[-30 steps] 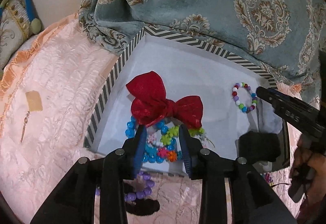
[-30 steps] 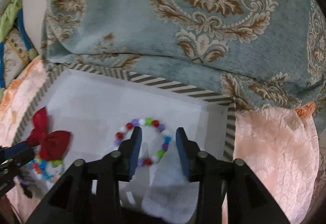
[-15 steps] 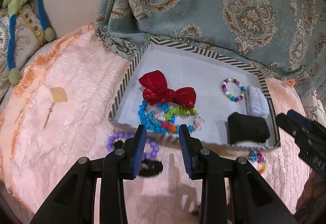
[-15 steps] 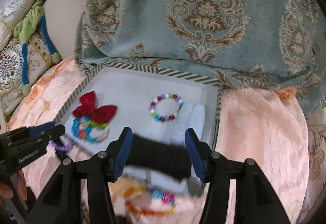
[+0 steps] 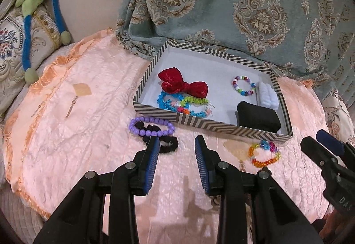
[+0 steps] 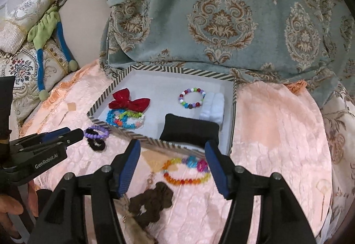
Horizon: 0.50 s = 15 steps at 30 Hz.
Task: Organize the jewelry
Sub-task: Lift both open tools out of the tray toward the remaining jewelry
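A teal damask curtain (image 6: 221, 17) hangs behind the peach bedspread (image 5: 88, 133), beside embroidered cushions (image 6: 20, 66).

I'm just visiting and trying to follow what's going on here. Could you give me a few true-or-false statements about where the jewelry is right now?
1. The red bow lies inside the striped box. True.
2. The purple bead bracelet is in the box. False: it lies on the pink cloth outside it.
3. The right gripper holds the black cushion. False: its jaws are open and empty.
4. The left gripper is open. True.
5. The rainbow bracelet lies outside the box. True.
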Tool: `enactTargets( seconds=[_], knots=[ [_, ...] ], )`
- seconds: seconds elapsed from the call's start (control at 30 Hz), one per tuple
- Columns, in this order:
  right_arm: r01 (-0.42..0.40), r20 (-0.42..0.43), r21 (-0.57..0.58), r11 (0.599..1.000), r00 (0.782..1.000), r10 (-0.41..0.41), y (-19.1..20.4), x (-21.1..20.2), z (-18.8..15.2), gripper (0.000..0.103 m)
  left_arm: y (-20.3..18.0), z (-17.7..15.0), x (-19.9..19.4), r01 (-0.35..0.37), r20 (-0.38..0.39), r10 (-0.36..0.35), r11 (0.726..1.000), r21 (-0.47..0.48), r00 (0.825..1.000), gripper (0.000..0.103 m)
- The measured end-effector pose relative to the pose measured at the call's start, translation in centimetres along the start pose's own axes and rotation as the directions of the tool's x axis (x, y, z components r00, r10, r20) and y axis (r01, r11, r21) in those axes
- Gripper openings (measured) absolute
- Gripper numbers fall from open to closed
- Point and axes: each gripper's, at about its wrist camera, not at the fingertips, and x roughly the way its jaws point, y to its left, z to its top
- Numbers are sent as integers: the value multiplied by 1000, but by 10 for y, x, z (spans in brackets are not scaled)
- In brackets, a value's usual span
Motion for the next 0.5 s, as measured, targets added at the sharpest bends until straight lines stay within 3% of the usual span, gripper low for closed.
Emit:
enactTargets(
  seconds=[0.5],
  knots=[
    [4, 23, 25, 1000, 1000, -4, 10, -39, -20, 67, -6, -9, -41, 3, 66, -4, 1000, 15, 998, 16]
  ],
)
